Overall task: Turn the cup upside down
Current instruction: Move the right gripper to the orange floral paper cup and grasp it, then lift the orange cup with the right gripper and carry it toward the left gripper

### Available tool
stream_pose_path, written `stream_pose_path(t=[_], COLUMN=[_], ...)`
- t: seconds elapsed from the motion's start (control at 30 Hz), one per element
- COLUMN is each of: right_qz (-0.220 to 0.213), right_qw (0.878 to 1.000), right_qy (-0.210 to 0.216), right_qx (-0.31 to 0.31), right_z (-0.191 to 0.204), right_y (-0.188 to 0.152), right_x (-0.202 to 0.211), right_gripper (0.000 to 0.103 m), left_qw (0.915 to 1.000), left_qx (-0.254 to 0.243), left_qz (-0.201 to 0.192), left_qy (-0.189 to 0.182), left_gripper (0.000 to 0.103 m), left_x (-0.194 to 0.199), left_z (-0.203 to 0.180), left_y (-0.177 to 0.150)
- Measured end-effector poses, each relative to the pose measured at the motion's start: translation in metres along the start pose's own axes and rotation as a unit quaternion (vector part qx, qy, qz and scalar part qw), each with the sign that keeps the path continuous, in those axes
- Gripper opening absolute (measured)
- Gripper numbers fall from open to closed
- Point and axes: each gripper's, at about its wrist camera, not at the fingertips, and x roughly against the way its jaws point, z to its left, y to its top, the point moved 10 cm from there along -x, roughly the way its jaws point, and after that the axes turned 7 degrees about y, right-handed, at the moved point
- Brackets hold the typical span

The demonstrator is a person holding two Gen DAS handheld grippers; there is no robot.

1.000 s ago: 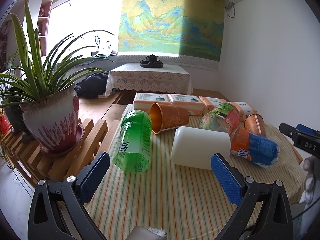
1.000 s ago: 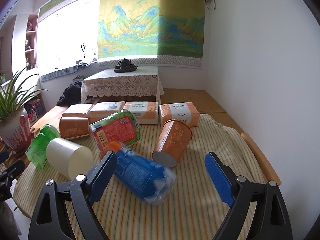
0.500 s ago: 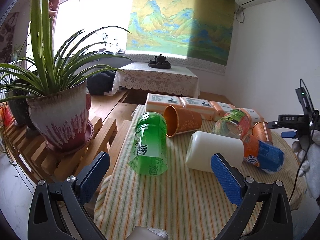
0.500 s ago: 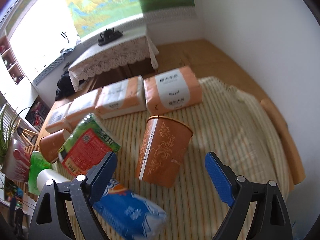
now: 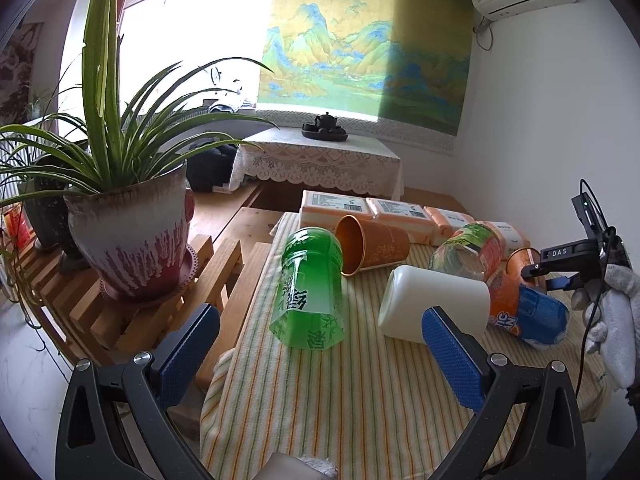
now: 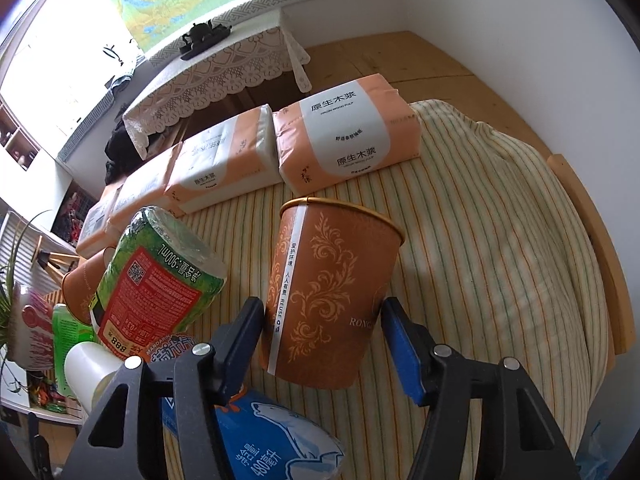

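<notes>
- Right tool [image 6: 322, 330]: blue-padded fingers [image 6: 402, 344] set on either side of the lower body of the orange paper cup [image 6: 328, 292]; both pads appear to touch the cup wall, clamped on it.
- Orange paper cup: between the right tool's fingers, rim pointing away from the tool and tilted, base nearest the tool, over the striped cloth [image 6: 480, 240] that covers the surface.
- Left tool [image 5: 320, 356]: fingers wide apart, holding nothing, above the near edge of the cloth-covered surface.
- Green plastic bottle piece [image 5: 310, 288]: ahead of the left tool, lying on its side, between its two fingers in view.
- White cup [image 5: 434, 304]: lying on its side just ahead of the left tool's right finger [image 5: 450, 364].
- Second orange paper cup [image 5: 370, 244]: lying on its side beyond the green piece, open mouth facing left.
- Orange-and-blue bottle [image 5: 528, 312]: on its side, to the right of the white cup.
- Green-and-red labelled bottle [image 6: 156, 276]: on its side, left of the right tool.
- Tissue packs [image 6: 348, 136]: in a row at the far edge of the surface, beyond the held cup.
- Potted plant [image 5: 128, 236]: on a slatted wooden stand, left of the left tool.
</notes>
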Motion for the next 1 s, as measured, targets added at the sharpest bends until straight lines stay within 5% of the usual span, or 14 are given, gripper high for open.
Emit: stream_pose_path(t=[0.53, 1.0], right_qz=[-0.082, -0.090], right_qw=[0.996, 0.984], right_qy=[0.028, 0.121], right_qx=[0.031, 0.097], right_z=[0.017, 0.094], right_y=[0.002, -0.085], right_x=[0.072, 0.112], right_gripper=[0.055, 0.055], left_qw=[0.9999, 0.9998], left_qx=[-0.010, -0.015], left_qz=[-0.006, -0.013], left_qy=[0.001, -0.007], left_gripper=[0.103, 0.103], left_x=[0.011, 0.029], left_z=[-0.008, -0.014], left_y=[-0.003, -0.007])
